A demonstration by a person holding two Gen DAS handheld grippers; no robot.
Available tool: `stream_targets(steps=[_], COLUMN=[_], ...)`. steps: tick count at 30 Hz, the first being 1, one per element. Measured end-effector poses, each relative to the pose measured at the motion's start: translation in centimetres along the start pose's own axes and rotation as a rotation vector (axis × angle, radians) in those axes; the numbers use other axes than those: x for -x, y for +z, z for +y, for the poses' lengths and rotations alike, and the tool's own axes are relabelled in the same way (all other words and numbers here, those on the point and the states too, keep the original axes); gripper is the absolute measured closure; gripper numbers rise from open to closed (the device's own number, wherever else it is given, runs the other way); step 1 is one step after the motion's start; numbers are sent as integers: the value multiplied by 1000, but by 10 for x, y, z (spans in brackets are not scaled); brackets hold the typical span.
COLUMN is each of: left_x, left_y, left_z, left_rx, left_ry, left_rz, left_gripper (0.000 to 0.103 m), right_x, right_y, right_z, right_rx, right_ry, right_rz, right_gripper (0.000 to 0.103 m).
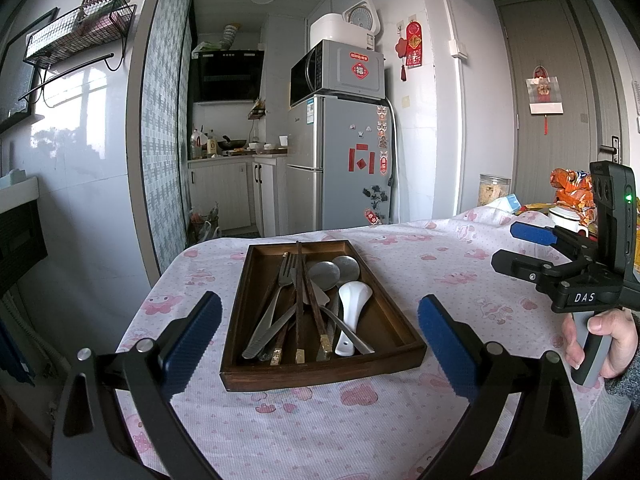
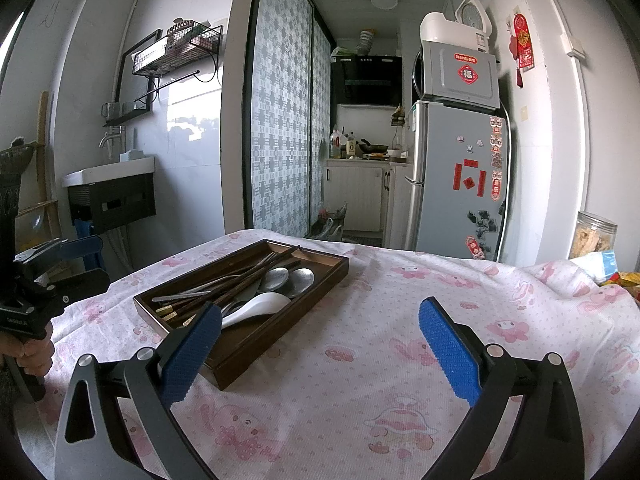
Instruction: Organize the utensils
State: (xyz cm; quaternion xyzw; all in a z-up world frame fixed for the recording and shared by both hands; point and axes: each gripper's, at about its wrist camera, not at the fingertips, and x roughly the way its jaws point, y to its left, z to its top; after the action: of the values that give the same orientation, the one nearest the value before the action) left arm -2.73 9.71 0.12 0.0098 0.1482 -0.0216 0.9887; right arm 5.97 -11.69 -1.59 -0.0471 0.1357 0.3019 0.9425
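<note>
A dark wooden tray (image 1: 394, 312) (image 2: 256, 340) lies on the table and holds a heap of utensils: a fork (image 1: 285, 272), dark chopsticks (image 1: 299, 300) (image 2: 240, 276), two metal spoons (image 1: 325, 274) (image 2: 288, 278), a white ceramic spoon (image 1: 352, 308) (image 2: 260, 306) and a knife (image 1: 266, 330). My left gripper (image 1: 320, 332) stands open, its blue pads on either side of the tray's near end, holding nothing. My right gripper (image 2: 320, 340) is open over bare cloth to the right of the tray; its left pad overlaps the tray's near corner. In the left wrist view the right gripper (image 1: 516, 246) shows at the right.
The table (image 2: 380, 380) wears a white cloth with pink cartoon prints. At its far right stand a clear jar (image 1: 494, 194), snack bags (image 1: 572, 192) and a white cup (image 1: 566, 218). Beyond the table are a fridge (image 1: 340, 160) with a microwave on top and a kitchen counter.
</note>
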Motion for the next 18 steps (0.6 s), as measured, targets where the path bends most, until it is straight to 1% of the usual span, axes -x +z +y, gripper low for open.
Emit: stream_targets(steps=[18], left_x=[1], left_y=[0], left_z=[-1], left_rx=[0], left_ry=[0], left_rz=[0], left_gripper=[3], right_x=[0], right_y=[0], right_z=[0], right_rx=[0], right_ry=[0], right_rz=[0], right_gripper=[3])
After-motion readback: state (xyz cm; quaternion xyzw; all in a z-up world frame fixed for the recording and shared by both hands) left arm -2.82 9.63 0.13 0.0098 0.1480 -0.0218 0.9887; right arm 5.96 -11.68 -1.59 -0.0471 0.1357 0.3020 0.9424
